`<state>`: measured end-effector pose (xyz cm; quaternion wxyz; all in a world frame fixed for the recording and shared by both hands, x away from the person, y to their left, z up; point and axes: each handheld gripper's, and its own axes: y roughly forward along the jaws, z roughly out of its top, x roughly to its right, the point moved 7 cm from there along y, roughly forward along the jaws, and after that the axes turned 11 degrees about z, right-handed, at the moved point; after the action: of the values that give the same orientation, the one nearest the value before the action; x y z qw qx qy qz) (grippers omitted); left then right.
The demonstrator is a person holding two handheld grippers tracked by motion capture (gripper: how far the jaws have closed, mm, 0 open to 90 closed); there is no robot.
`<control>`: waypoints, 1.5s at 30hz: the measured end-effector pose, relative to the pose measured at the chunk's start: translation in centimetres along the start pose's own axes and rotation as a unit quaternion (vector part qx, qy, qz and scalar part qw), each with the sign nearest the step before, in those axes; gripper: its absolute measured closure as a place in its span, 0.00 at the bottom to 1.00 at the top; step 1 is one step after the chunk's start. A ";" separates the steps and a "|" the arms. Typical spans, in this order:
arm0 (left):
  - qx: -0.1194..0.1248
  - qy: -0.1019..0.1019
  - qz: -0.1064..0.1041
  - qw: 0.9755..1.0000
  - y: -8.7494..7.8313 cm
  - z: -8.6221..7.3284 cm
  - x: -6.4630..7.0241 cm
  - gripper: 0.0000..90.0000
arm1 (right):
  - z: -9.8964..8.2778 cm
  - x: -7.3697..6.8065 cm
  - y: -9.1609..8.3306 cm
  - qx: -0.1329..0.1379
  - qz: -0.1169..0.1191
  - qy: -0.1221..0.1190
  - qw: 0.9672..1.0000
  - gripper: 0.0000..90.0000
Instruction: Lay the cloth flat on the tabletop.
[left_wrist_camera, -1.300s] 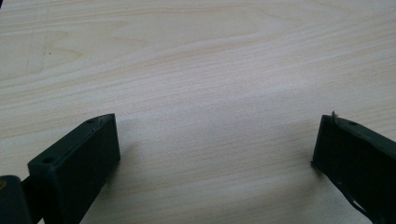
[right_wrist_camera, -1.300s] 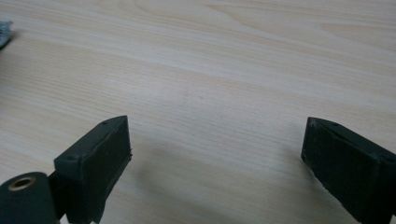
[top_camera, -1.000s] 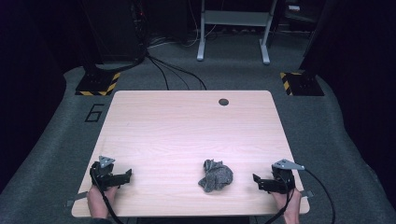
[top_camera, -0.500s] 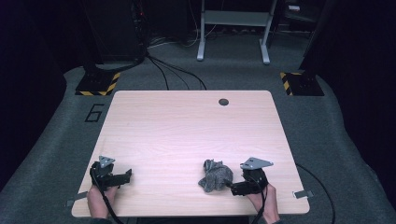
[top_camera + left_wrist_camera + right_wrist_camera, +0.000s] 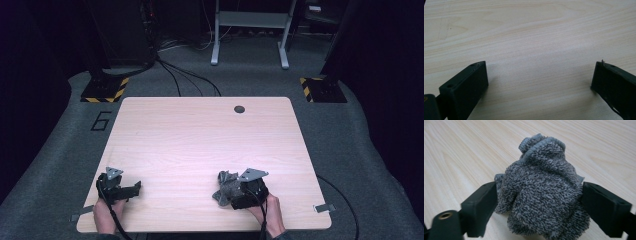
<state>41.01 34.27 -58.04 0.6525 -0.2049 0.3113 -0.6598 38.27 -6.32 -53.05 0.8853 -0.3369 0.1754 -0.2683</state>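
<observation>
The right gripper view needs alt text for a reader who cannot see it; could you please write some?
A crumpled grey towel sits between the two black jaws of the right gripper, which have just been closing and now touch its sides. It lies on a pale wooden table.

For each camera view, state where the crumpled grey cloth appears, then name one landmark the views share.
High view: grey cloth low and right of centre, at the right claw.
Left gripper view: not in it.
Right gripper view: cloth at centre, between the two black jaws.
Shared landmark: the pale wooden table.
</observation>
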 end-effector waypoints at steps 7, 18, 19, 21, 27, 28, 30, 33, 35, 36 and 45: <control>0.000 0.000 0.000 1.000 0.0 0.0 0.0 0.01 | -0.4 0.1 0.7 -0.017 -0.011 0.001 1.000 0.42; 0.000 0.000 0.000 1.000 0.0 0.0 0.0 0.01 | -1.0 -0.1 0.8 -0.020 -0.003 -0.009 1.000 0.74; 0.000 0.000 0.000 1.000 0.0 0.0 0.0 0.01 | -0.9 -0.3 0.8 -0.014 -0.003 -0.002 1.000 0.74; 0.000 0.000 0.000 1.000 0.0 0.0 0.0 0.01 | -0.9 -0.3 0.6 -0.015 0.002 -0.010 1.000 0.75; 0.000 0.000 0.000 1.000 0.0 0.0 0.0 0.01 | 0.5 -0.3 -0.4 0.015 0.004 -0.009 1.000 0.76; 0.000 0.000 0.000 1.000 0.0 0.0 0.0 0.01 | 0.8 -0.3 -0.6 0.019 0.004 -0.007 1.000 0.76; 0.000 0.000 0.000 1.000 0.0 0.0 0.0 0.01 | 1.0 -0.3 -0.6 0.021 0.005 -0.007 1.000 0.76; 0.000 0.000 0.000 1.000 0.0 0.0 0.0 0.01 | 2.7 0.0 -1.0 0.035 0.004 -0.016 0.999 0.76; 0.000 0.000 0.000 1.000 0.0 0.0 0.0 0.01 | 3.7 0.3 -0.9 0.042 0.002 -0.020 0.999 0.75; 0.000 0.000 0.000 1.000 0.0 0.0 0.0 0.01 | 4.2 0.4 -0.9 0.042 0.002 -0.021 0.999 0.75; 0.000 0.000 0.000 1.000 0.0 0.0 0.0 0.01 | 9.6 2.0 0.9 0.064 0.000 -0.045 0.997 0.71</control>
<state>41.02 34.28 -58.04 0.6526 -0.2046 0.3113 -0.6598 44.88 -2.08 -47.11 0.9119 -0.2915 0.1181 -0.2635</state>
